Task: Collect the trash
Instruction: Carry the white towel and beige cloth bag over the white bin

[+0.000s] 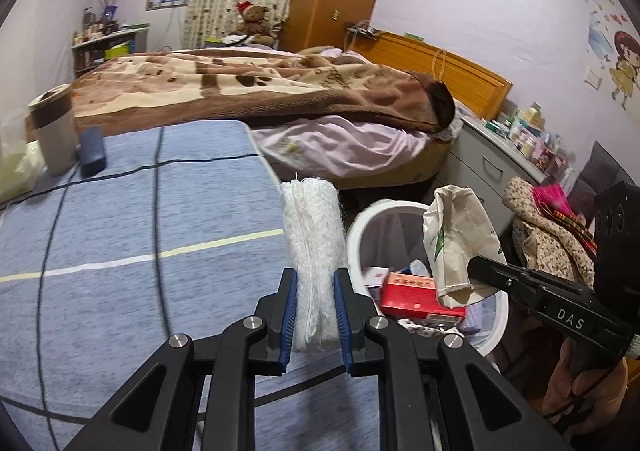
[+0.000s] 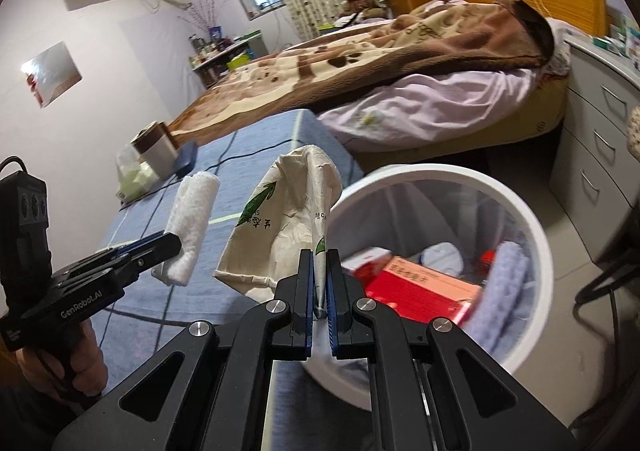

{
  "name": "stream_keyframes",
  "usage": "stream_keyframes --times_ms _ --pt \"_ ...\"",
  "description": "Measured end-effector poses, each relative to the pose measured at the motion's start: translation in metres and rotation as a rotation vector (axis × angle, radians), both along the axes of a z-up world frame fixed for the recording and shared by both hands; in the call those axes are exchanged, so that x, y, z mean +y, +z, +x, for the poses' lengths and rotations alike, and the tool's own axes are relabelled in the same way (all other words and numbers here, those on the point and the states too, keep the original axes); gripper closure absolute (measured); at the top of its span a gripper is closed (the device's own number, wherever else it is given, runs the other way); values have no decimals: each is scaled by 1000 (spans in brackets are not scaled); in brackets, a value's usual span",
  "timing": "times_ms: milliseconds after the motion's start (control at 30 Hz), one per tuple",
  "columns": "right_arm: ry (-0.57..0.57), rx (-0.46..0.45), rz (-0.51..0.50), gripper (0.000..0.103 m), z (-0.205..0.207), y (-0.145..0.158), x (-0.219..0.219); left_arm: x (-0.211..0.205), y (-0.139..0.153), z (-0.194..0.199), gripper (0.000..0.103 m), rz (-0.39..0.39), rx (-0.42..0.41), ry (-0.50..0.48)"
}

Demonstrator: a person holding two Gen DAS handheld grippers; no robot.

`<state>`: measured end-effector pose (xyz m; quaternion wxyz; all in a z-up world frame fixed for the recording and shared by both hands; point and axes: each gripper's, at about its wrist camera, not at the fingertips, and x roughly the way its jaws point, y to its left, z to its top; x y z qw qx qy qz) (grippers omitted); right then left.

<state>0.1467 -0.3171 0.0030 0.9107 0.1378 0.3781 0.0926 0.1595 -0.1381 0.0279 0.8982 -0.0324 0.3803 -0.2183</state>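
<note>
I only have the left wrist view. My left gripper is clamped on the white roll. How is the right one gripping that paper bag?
Observer: The right gripper pinches a thin fold at the crumpled paper bag's edge; the rest hangs free.
Operator: What else is in the bin beyond the red box?
Observer: The white bin also holds pale blue cloth beside the red box.
Operator: Anything behind the cup I can't see?
Observer: A pale plastic bag sits against the cup on the blue table cover.
</note>
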Motion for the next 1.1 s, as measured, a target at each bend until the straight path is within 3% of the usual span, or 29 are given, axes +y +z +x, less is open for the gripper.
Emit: stream_keyframes --times_ms 433,867,1000,1100 --pt "-101 48 10 97 0 -15 -42 -68 -16 13 84 19 35 -134" --pt "-138 100 5 97 3 -28 -57 -95 -40 26 84 23 95 -187" --pt "-144 117 -24 94 4 -28 -58 -100 -43 26 74 21 87 -203" --pt "-141 114 -36 79 1 -26 -57 -100 -41 25 60 10 76 -203"
